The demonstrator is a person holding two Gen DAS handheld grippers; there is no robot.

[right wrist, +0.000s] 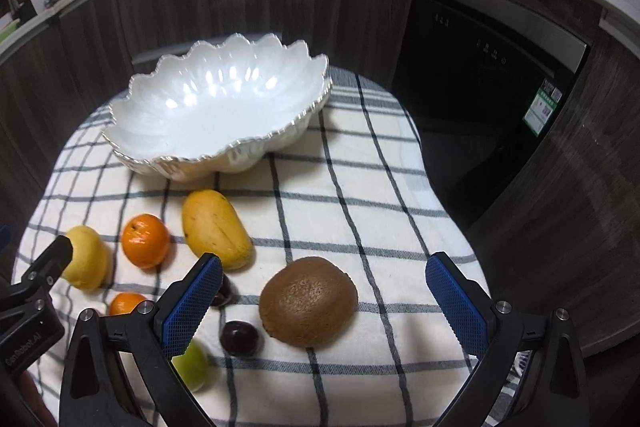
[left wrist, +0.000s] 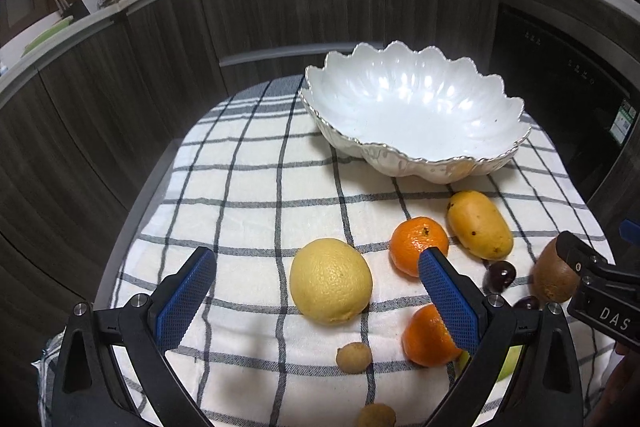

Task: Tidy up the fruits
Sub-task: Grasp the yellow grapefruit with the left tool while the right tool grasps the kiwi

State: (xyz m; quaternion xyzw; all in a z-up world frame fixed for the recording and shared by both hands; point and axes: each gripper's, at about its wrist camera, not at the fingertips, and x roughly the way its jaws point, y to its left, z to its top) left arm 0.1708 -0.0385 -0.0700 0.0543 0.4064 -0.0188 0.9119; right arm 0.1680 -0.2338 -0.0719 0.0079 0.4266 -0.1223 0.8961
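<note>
The right gripper [right wrist: 324, 297] hung spread, holding nothing, over the fuzzy brown kiwi [right wrist: 308, 301] on the checked cloth [right wrist: 360, 195]; the left gripper [left wrist: 316, 301], likewise unclenched, framed the large yellow lemon [left wrist: 330, 281]; squeezing the kiwi gently across its middle seemed wise, then lifting to the empty scalloped white bowl [right wrist: 216, 107].

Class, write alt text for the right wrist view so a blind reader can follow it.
Open right gripper hovers over a kiwi on a checked cloth. Behind lie a mango, an orange, a lemon and an empty white bowl.
</note>
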